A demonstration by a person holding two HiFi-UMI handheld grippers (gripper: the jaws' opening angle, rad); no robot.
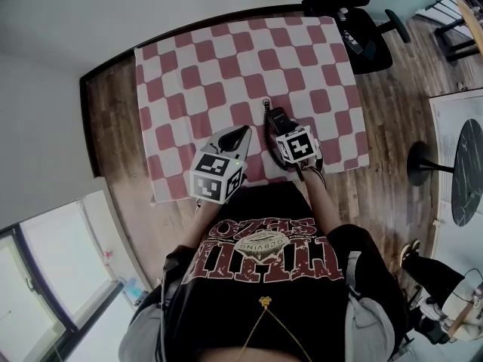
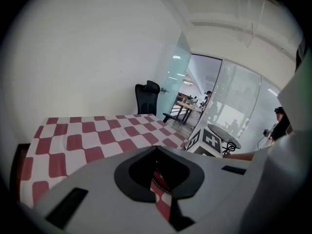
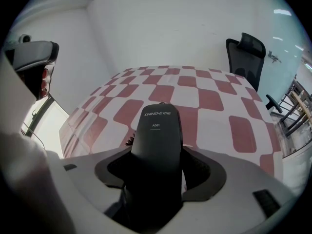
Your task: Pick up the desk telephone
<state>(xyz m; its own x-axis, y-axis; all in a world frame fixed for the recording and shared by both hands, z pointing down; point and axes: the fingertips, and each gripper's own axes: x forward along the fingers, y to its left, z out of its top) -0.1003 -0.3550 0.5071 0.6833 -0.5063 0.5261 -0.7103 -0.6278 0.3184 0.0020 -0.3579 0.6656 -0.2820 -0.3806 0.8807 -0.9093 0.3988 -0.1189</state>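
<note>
The black desk telephone lies near the front edge of the table, which has a red and white checked cloth; its coiled cord runs off to the far side. My right gripper points steeply down over it. In the right gripper view the black handset runs lengthwise between the jaws of my right gripper, with dark gaps on both sides, so the gripper is open around it. My left gripper hovers just left of the phone, its fingertips together and holding nothing.
A black office chair stands at the table's far right corner. A round dark side table and another person's leg are at the right on the wooden floor. The cloth's front edge runs by my body.
</note>
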